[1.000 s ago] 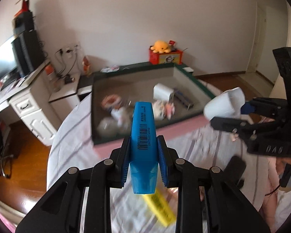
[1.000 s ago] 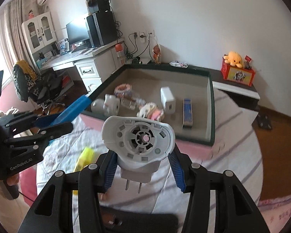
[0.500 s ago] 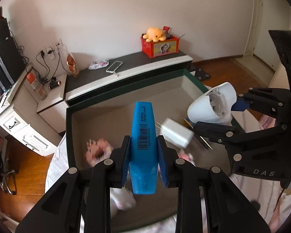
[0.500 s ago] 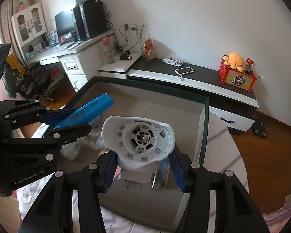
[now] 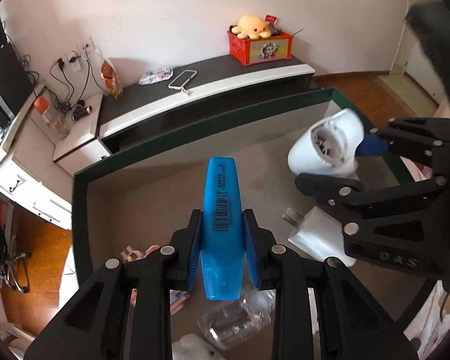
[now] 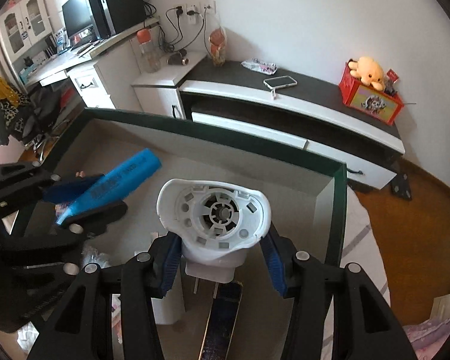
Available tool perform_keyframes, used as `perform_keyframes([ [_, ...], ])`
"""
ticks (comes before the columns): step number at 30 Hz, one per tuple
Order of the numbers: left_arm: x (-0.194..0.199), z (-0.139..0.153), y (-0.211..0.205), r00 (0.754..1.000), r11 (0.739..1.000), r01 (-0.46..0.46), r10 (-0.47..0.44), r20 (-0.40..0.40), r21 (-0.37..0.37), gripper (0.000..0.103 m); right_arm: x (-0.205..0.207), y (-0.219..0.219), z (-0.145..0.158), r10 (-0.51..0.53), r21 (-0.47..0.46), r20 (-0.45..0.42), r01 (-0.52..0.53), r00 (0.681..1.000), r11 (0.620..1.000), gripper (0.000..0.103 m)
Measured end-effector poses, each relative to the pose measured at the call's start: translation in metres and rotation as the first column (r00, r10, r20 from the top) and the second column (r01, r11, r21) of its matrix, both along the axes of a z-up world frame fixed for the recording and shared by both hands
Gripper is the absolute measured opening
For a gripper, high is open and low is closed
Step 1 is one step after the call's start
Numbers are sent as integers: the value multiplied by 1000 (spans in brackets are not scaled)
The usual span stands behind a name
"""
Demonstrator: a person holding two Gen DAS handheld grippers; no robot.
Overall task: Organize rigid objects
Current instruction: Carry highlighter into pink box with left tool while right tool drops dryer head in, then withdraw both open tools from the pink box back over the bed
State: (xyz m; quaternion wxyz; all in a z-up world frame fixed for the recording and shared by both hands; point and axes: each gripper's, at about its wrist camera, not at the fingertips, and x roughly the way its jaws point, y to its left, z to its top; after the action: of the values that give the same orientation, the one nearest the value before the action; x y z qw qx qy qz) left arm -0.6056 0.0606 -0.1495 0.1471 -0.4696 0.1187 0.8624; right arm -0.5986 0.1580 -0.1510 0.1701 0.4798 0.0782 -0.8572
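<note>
Both hand-held grippers hang over a big dark green box point(image 5: 177, 133) with a plain grey-brown floor, each pointing steeply down into it.

The left hand-held gripper point(image 5: 222, 240) is clenched on a blue highlighter point(image 5: 222, 210). Its 2 blue pads press the marker's flanks, and the barcode label faces up. The marker's capped end sticks out ahead of the fingers, above the bare middle of the box.

The right hand-held gripper point(image 6: 222, 258) is grasping a white plug-in device point(image 6: 214, 219) by its narrower base, pads on both sides. The device's open round face, with its ribbed plastic insides, looks back at the camera, and 2 metal prongs hang from its underside. From the left wrist it point(image 5: 330, 147) shows near the box's right wall.

Down in the box lie a white charger block point(image 5: 316, 237) with prongs, right under the right hand-held gripper, a crumpled clear plastic packet point(image 5: 234, 315), some pink-and-white bits point(image 5: 135, 253) and a dark flat strip point(image 6: 222, 321).

Beyond the box runs a low black-and-white cabinet point(image 6: 285, 102) carrying a phone point(image 6: 280, 81) and a red box point(image 6: 370, 97) with a yellow plush octopus point(image 6: 369, 70) on top.
</note>
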Motion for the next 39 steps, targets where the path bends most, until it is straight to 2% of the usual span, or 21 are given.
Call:
perform_keyframes([
  [3,0,-2,0,1000,1000,-26,26,-12,-8,28,0,-1,5,-5,9,-17,5,1000,1000,55],
  [4,1,-1,-1,999,999,-32,32,-16,-8,30,1,-1,6,-9,8,-21,9,1000,1000,57],
  [6,3,1,-4,998,998,-54,53,-21,-13,44,2,1,8,-19,-4,-23,19,1000,1000,61],
  [8,9,6,-8,996,997,-70,69,-50,-22,68,8,7,14,-38,-19,-44,37,998,999,67],
  [10,22,15,-15,993,997,-83,82,-90,-9,86,12,9,19,-49,-40,-56,47,997,998,77],
  [12,35,25,-22,988,996,-89,87,-131,-12,89,23,12,28,-54,-53,-83,49,995,997,79],
  [14,50,34,-28,981,993,-113,107,-164,-24,98,34,12,35,-54,-62,-102,48,993,997,80],
  [17,77,49,-39,965,988,-149,139,-221,-30,102,61,15,50,-53,-83,-154,41,987,996,82],
  [19,94,58,-46,956,985,-170,156,-250,-36,102,78,15,59,-56,-86,-201,39,978,996,91],
  [20,108,63,-49,948,984,-174,159,-275,-30,102,92,16,64,-63,-81,-226,46,972,996,103],
  [22,128,70,-54,940,984,-177,167,-299,-7,103,110,17,69,-65,-74,-263,47,963,996,103],
  [26,167,77,-58,933,984,-171,176,-314,42,103,142,19,77,-63,-80,-281,42,958,996,103],
  [33,230,83,-60,909,978,-199,207,-361,61,103,199,18,81,-78,-84,-315,54,946,995,103],
  [39,283,88,-62,891,975,-192,221,-397,111,103,247,14,82,-92,-89,-346,65,934,994,103],
])
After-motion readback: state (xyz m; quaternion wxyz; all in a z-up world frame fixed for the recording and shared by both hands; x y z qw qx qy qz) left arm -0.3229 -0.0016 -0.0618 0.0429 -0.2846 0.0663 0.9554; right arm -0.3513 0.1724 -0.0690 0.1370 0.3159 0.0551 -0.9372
